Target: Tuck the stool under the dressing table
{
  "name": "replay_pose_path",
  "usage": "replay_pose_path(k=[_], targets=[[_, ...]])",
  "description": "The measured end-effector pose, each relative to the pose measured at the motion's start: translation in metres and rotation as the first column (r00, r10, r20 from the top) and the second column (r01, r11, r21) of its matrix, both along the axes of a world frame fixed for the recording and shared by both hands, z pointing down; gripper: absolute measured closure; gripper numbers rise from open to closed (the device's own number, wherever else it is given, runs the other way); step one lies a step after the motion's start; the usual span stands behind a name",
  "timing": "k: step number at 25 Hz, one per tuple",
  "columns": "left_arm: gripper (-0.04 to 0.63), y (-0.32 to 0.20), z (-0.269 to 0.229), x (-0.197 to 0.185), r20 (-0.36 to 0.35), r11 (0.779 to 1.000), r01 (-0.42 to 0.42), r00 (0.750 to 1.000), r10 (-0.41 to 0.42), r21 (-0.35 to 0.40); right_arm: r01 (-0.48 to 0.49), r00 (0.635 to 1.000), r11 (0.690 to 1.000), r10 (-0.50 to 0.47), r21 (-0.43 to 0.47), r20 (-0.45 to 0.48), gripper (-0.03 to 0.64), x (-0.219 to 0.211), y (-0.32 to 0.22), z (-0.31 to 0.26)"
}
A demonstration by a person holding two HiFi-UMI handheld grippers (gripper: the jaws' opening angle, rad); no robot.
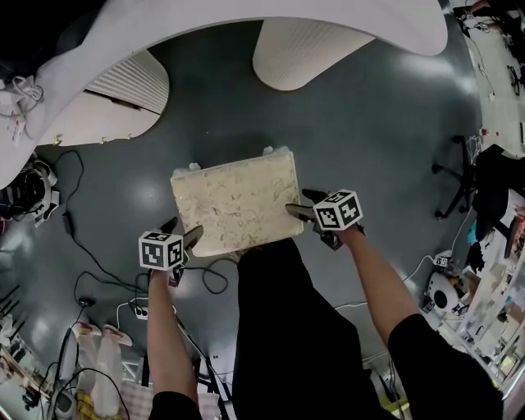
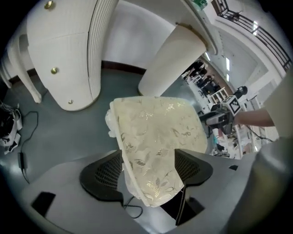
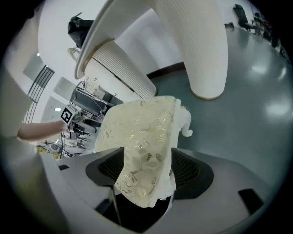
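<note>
As the left gripper (image 1: 184, 230) and right gripper (image 1: 300, 203) gape, each straddles the rectangular, brocade-topped stool (image 1: 238, 205).

The stool (image 1: 238, 201) stood on the floor (image 1: 369, 131), with the dressing table (image 1: 287, 8) beyond it and apart from it. The left gripper (image 1: 184, 233) straddled the stool's near left corner, the right gripper (image 1: 303, 205) its near right corner. Cables (image 1: 86, 250) lay left of the stool.

stool (image 1: 238, 205): cream, gold leaf pattern | dressing table (image 1: 369, 20): white | floor (image 1: 385, 131): grey
</note>
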State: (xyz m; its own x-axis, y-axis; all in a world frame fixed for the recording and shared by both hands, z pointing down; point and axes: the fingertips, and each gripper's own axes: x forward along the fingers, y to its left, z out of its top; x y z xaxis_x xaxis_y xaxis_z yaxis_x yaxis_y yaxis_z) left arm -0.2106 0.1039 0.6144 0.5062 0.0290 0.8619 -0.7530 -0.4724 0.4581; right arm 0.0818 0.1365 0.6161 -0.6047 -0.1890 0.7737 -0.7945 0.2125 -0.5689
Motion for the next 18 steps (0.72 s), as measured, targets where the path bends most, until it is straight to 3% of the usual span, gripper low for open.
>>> replay_pose_path(k=[3,8,13,18], targets=[[0.221,0.002,0.015,-0.004,-0.045,0.998,0.03,0.998,-0.032,-0.056,-0.014,0.998,0.997,0.019,-0.075,0.058,0.336,0.004,0.006,0.023],[0.159,0.003,0.035,-0.008,-0.161,0.986,0.081,0.981,-0.104,-0.146,-0.053,0.965,0.983,0.096,-0.178,0.243,0.304,0.007,0.01,0.04],[0.152,0.002,0.034,0.01,-0.305,0.977,0.029,0.948,-0.094,-0.21,0.015,0.93,0.979,0.061,-0.203,0.363,0.298,-0.004,0.004,0.04],[0.143,0.003,0.039,0.01,-0.322,0.974,0.0,0.944,-0.075,-0.226,0.069,0.917,0.977,0.018,-0.201,0.398,0.282,-0.008,0.003,0.045]])
